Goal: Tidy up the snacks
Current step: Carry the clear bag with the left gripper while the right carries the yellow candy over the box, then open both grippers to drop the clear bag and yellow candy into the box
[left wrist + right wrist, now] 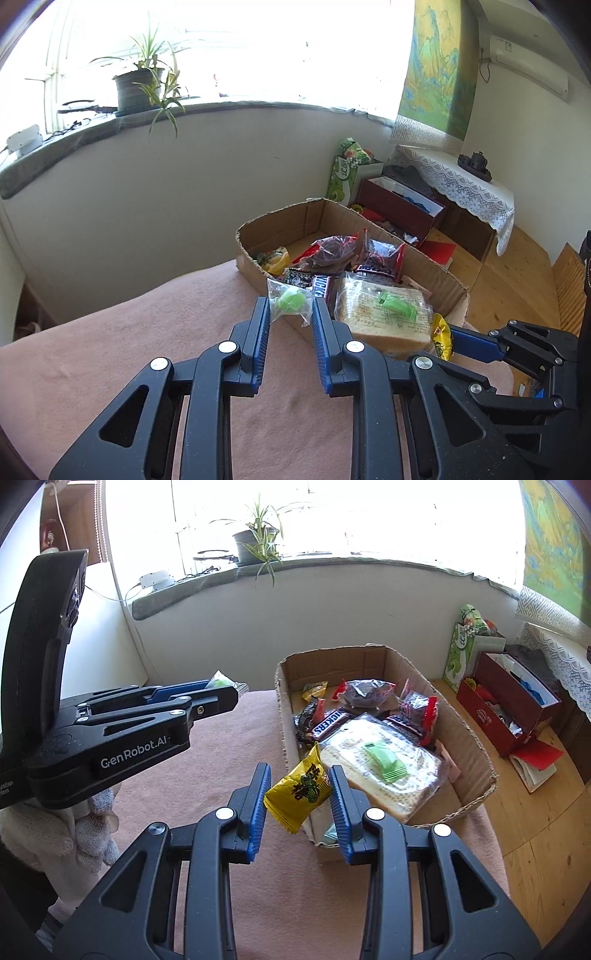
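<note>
My left gripper (290, 308) is shut on a small clear packet with a green candy (289, 302), held above the pink blanket just short of the cardboard box (280, 221); it also shows in the right wrist view (221, 686) at the left. My right gripper (299, 794) is shut on a yellow snack packet (299, 794), held at the box's near left corner; the packet shows in the left wrist view (441, 338). The cardboard box (465, 738) holds a bagged bread loaf (384, 771), a Snickers bar (328, 718) and several dark and red snack bags.
The box sits on a bed covered by a pink blanket (221, 768), its right side at the bed edge. Beyond it on the wooden floor stand a red box (509, 705) and a green bag (460, 653). A windowsill with a potted plant (144, 85) runs behind.
</note>
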